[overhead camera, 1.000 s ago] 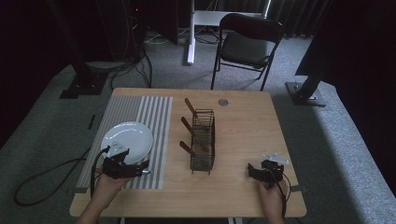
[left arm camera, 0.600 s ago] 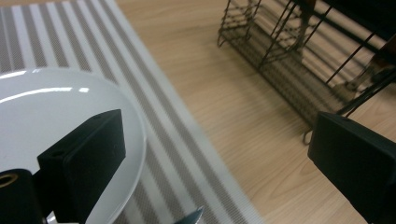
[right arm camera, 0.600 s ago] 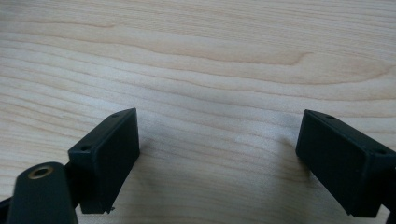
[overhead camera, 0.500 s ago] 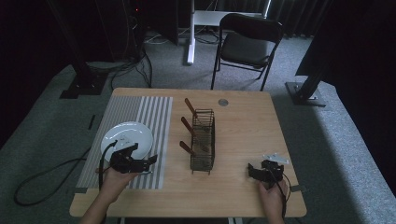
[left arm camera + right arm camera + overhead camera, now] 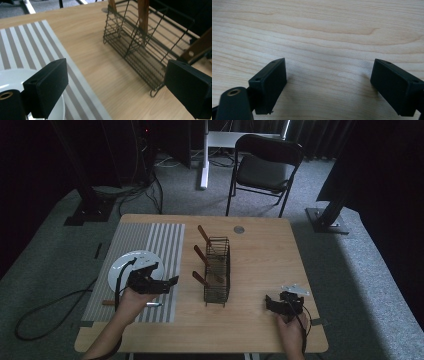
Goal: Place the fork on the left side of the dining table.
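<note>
A pale wooden table (image 5: 260,250) with visible grain fills the centre of the high view. A grey-and-white striped woven mat (image 5: 150,245) covers its left part. At mid-table stands a black wire rack (image 5: 217,270) holding brown wooden handles (image 5: 200,279). A round white plate (image 5: 120,270) (smooth, glossy) lies on the mat, lower left. Above it, the left gripper (image 5: 172,281) has its jaws spread wide. Lower right, the right gripper (image 5: 270,304) is likewise wide apart over bare wood.
</note>
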`<control>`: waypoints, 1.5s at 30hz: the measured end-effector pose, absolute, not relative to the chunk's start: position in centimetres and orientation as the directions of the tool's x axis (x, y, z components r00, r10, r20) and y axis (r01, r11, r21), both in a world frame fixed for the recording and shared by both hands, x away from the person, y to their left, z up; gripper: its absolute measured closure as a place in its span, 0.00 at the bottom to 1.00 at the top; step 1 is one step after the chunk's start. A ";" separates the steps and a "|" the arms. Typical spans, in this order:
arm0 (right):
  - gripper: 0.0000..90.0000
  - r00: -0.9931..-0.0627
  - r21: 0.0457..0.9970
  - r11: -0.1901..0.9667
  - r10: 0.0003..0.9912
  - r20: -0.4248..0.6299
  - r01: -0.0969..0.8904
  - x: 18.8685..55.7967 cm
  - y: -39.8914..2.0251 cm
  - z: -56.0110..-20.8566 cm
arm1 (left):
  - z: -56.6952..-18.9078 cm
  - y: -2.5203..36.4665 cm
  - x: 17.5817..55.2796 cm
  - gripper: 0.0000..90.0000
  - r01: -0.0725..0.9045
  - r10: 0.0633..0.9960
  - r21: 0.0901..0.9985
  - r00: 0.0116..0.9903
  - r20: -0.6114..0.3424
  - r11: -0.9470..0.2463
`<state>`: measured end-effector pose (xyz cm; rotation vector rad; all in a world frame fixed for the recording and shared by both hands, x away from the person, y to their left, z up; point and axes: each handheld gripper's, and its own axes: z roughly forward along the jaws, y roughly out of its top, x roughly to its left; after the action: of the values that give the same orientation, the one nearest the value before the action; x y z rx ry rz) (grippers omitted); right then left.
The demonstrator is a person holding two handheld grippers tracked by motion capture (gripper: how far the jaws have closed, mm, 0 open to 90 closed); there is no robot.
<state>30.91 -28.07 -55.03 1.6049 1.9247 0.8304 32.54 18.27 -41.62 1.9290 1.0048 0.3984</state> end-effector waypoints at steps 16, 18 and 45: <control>0.14 -0.184 0.723 0.122 0.983 0.007 0.680 30.9 -28.1 -55.0 | -39.7 15.9 35.3 0.06 0.464 0.742 0.839 0.661 -0.114 -0.284; 0.14 -0.184 0.724 0.121 0.983 0.008 0.680 30.9 -28.1 -55.0 | -39.5 15.7 35.5 0.06 0.459 0.741 0.843 0.662 -0.115 -0.280; 0.14 -0.184 0.723 0.121 0.983 0.008 0.680 30.9 -28.1 -55.0 | -39.9 12.8 39.5 0.17 0.547 0.723 0.803 0.651 -0.230 -0.237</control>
<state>30.91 -28.07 -55.03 1.6042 1.9255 0.8310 39.51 12.82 -39.93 1.9181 0.9991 0.2326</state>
